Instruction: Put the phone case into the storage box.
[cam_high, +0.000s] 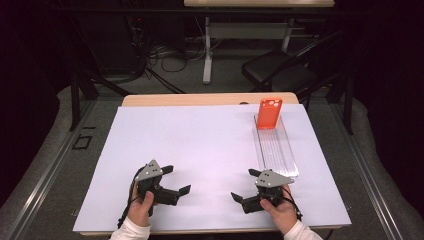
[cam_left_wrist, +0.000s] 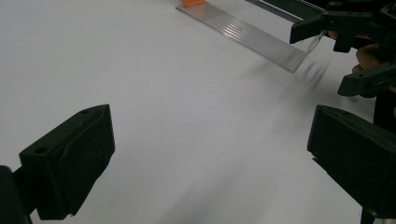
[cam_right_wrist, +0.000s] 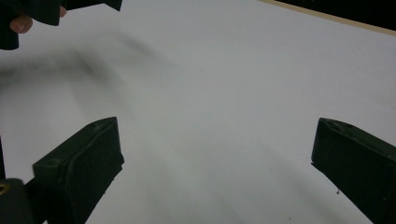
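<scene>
**Two open claws, one tray, one orange case**

Two claws rest low over the white-covered desk (cam_high: 200, 145), near its front edge. The left claw (cam_high: 178, 181) stands wide open with nothing between its jaws; the right claw (cam_high: 246, 185) is equally wide and empty. One long clear ribbed plastic tray (cam_high: 277, 150) lies just beyond the right claw, running toward the far edge. One orange phone case (cam_high: 269, 113) stands tilted at the tray's far end. Two hands hold the claws.
</scene>
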